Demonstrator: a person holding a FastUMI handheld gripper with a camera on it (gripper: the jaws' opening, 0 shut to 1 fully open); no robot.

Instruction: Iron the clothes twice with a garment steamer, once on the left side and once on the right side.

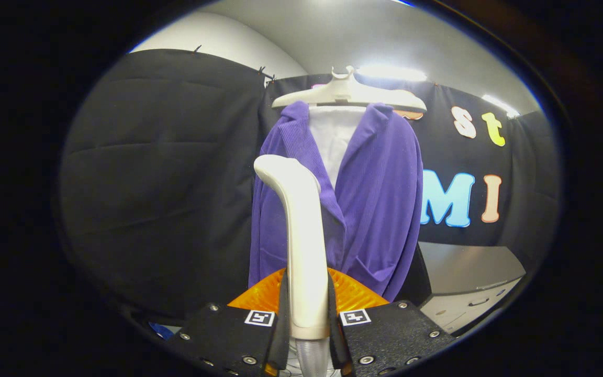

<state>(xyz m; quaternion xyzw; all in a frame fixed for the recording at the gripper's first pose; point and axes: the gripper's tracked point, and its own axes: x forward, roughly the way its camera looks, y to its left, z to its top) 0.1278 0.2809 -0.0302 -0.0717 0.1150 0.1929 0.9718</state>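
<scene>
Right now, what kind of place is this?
Likely a staged recording booth: black cloth wall, purple jacket on a white hanger, grey cabinet beside it. The tool grips the steamer.

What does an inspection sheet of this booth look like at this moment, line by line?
Surface: grey cabinet with drawers, beyond the fingers, beside the cardigan; its top is bare.
Job's things: purple cardigan over a white shirt, hanging on a white hanger; white steamer handle upright in front of the cardigan.
Clutter: small blue object low beside the fingers, too small to identify.
Grippers: gripper shut on the steamer handle, both fingers pressing its sides.
Cables: clear hose leaves the handle's lower end.
Surroundings: black cloth wall, ceiling light.
</scene>
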